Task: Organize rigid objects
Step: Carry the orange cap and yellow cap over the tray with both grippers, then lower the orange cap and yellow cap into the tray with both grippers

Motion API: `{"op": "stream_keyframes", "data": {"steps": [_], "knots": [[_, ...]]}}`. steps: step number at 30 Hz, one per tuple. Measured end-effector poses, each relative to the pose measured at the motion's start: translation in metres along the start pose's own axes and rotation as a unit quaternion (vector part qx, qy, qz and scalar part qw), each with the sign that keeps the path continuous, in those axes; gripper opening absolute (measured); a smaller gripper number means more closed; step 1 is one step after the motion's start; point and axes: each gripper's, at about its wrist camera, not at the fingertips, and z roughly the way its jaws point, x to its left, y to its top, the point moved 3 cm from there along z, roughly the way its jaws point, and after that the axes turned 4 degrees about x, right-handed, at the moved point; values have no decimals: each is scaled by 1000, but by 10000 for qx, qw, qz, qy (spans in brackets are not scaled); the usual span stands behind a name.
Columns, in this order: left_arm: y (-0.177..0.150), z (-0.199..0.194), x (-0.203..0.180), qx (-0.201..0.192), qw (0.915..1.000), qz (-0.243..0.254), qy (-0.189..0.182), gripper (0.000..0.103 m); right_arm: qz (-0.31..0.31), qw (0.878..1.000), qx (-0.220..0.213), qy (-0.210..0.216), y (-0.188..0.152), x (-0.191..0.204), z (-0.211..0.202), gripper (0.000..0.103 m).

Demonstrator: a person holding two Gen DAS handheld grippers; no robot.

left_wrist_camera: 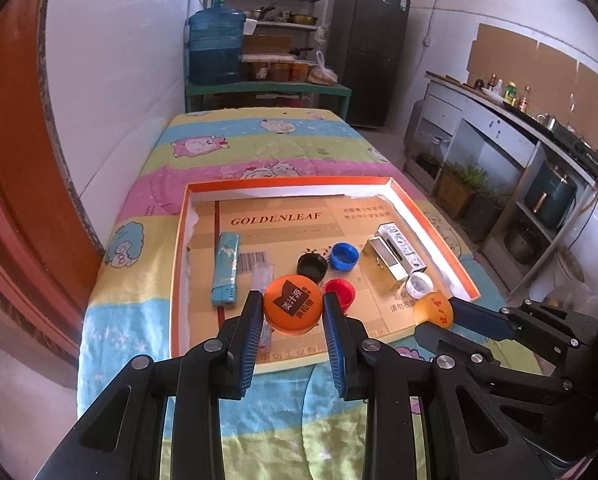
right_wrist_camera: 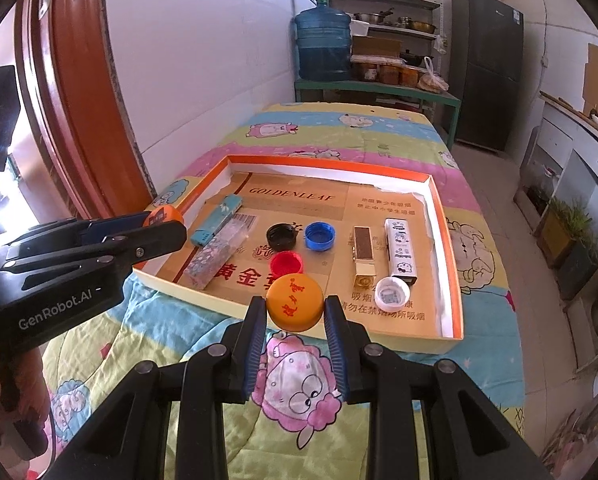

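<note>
Caps: left tool (left_wrist_camera: pixel 293 311) clamps an orange cap with black Chinese label (left_wrist_camera: pixel 294 305); right tool (right_wrist_camera: pixel 295 312) clamps an orange cap with red characters (right_wrist_camera: pixel 296 303), both above the tray's near edge.
Tray: orange-rimmed box lid (left_wrist_camera: pixel 283 181), cardboard floor printed "GOLDENLEAF" (left_wrist_camera: pixel 275 221).
Inside: black cap (left_wrist_camera: pixel 312 268), blue cap (left_wrist_camera: pixel 344 256), red cap (left_wrist_camera: pixel 339 293), white cap (right_wrist_camera: pixel 392 294), teal lighter (left_wrist_camera: pixel 226 268), gold box (right_wrist_camera: pixel 364 254), white printed box (right_wrist_camera: pixel 400 251).
Writing: "GenRobot.AI" on the left tool body, seen from the right wrist.
Surface: cartoon sheep quilt (right_wrist_camera: pixel 299 384).
Room: water jug (left_wrist_camera: pixel 216 45), shelves, dark fridge (left_wrist_camera: pixel 369 54).
</note>
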Motion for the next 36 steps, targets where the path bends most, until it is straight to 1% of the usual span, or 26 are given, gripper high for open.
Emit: {"op": "stream_keyframes", "data": {"steps": [13, 36], "knots": [[7, 29, -5, 202, 9998, 4, -1, 31, 129, 9999, 72, 50, 6, -14, 19, 30], [3, 77, -13, 600, 9981, 115, 27, 31, 320, 9991, 242, 113, 7, -35, 51, 30]]}}
